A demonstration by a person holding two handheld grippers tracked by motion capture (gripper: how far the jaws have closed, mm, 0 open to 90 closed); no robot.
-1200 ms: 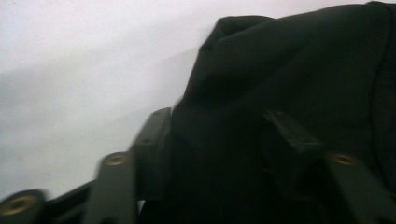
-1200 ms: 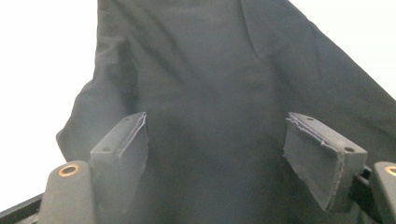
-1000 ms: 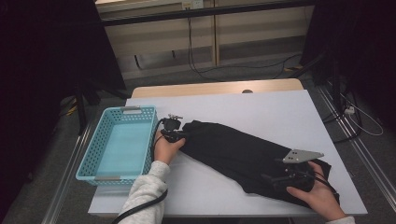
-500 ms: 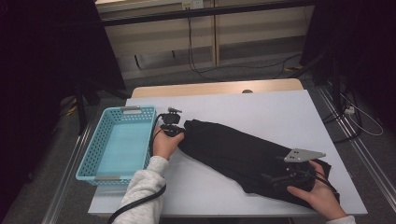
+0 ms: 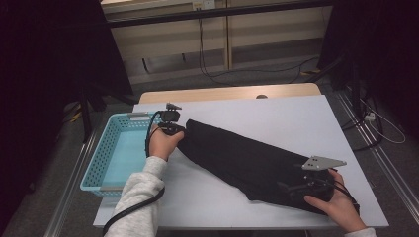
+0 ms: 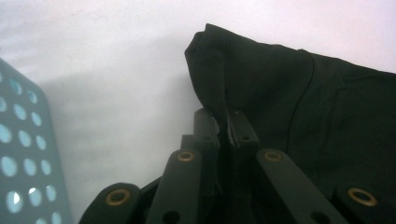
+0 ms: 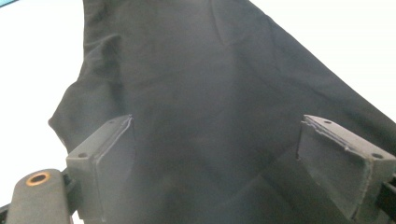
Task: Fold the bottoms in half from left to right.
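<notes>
Dim room, grey floor [image 5: 276,74] with trailing cables [image 5: 207,59], wooden cabinet fronts [image 5: 217,34] behind.

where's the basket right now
In the high view the basket sits at the table's left edge, just left of the left claw, which pinches the near end of the black cloth.

Nothing readable is showing anywhere: no text, label, brand, number or sign is appearing on the black garment [image 5: 247,160], the blue basket [image 5: 106,160] or the tabletop [image 5: 276,118].
</notes>
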